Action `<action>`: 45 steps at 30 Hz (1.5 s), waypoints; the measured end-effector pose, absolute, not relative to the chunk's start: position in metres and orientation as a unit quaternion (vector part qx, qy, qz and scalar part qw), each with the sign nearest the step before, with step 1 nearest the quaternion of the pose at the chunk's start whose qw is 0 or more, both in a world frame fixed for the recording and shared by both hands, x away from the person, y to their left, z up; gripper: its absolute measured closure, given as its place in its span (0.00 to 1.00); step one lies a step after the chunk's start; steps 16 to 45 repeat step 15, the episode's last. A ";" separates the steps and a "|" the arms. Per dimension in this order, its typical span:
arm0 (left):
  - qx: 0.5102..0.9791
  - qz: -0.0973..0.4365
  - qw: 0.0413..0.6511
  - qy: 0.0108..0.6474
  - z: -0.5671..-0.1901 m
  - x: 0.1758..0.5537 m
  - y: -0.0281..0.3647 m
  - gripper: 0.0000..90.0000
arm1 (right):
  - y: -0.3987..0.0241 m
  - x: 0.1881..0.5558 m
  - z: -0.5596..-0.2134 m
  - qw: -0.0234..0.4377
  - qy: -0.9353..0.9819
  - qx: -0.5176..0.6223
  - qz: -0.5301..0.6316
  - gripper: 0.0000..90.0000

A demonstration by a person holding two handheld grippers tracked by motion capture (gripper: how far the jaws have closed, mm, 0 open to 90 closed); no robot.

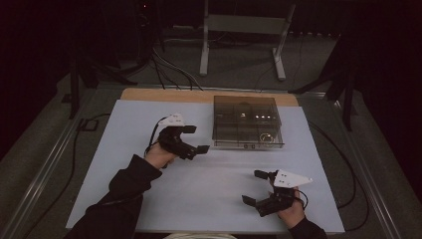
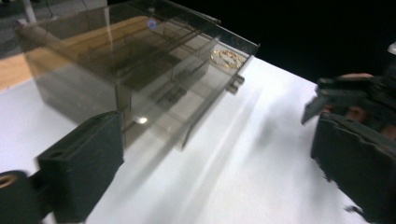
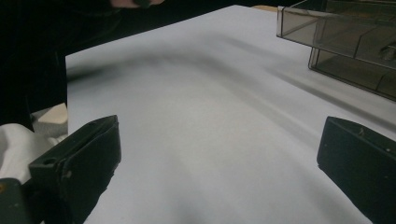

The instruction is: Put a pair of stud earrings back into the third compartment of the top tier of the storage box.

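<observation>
A smoky clear plastic organiser box (image 1: pixel 246 121) with inner dividers stands at the back middle of the white table mat (image 1: pixel 124 149). A gold ring-like item (image 1: pixel 266 137) lies in its front right compartment, seen too in the left gripper view as a gold ring (image 2: pixel 227 58). My left gripper (image 1: pixel 196 139) is held open just left of the box's front corner, pointing at the box (image 2: pixel 140 60). My right gripper (image 1: pixel 255 187) is open near the front right of the mat, pointing left, with nothing between its jaws. The box's corner (image 3: pixel 345 42) shows far off in the right gripper view.
A strip of wooden table top (image 1: pixel 164 94) shows behind the mat. Metal stand legs (image 1: pixel 239 30) and cables (image 1: pixel 169 69) lie on the floor beyond the table. A cable (image 1: pixel 343 164) runs along the right edge.
</observation>
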State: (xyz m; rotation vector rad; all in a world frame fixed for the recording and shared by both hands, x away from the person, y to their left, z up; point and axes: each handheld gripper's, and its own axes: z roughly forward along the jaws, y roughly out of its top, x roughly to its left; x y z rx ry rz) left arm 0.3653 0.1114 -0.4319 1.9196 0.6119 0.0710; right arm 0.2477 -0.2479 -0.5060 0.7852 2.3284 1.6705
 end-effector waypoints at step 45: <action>0.793 0.074 0.512 0.322 -0.494 0.295 0.208 0.01 | -0.247 0.249 -0.507 0.084 0.782 0.266 0.557 0.00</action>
